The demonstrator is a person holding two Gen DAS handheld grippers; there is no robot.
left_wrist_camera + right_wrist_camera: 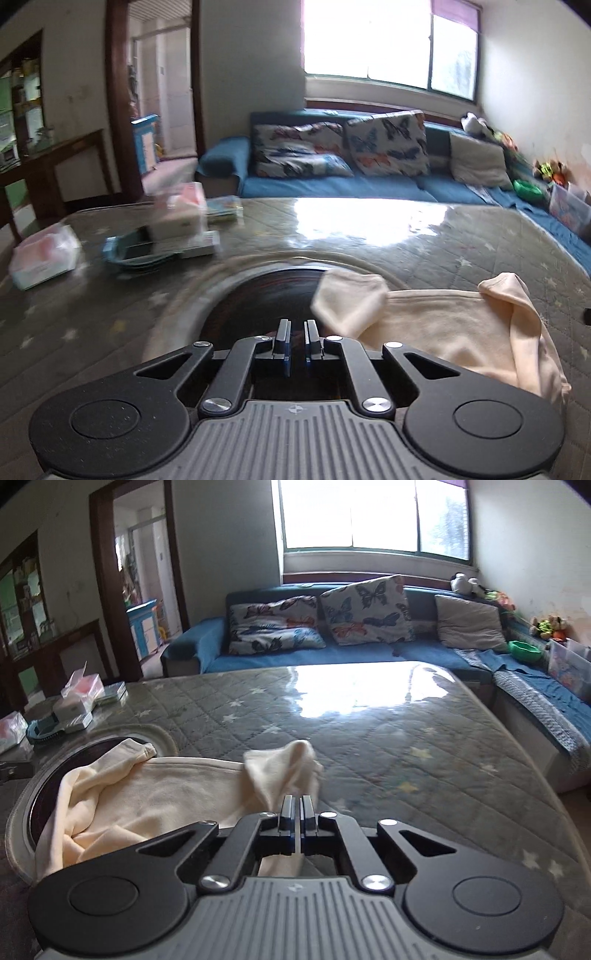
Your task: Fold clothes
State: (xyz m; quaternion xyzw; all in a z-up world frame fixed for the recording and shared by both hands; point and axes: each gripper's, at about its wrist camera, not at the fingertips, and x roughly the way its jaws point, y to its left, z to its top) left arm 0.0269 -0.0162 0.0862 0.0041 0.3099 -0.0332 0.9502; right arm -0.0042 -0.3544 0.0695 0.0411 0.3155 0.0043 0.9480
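Note:
A cream garment (443, 332) lies crumpled on the quilted, star-patterned table (461, 251), partly over a dark round inset (269, 295). My left gripper (297, 328) is shut to a narrow slit, and I see no cloth in it. One raised corner of the garment (347, 299) stands just right of its fingers. In the right wrist view my right gripper (296, 805) is shut on a corner of the garment (155, 794). Cloth bunches up above the tips and hangs down below them. That corner is lifted off the table (388, 746).
Tissue packs (40, 258), a white box (177, 218) and a teal tray (136, 251) crowd the table's left end. A blue sofa (369, 653) with butterfly cushions runs behind the table and along the right wall, under a bright window. A doorway (140, 572) opens at the left.

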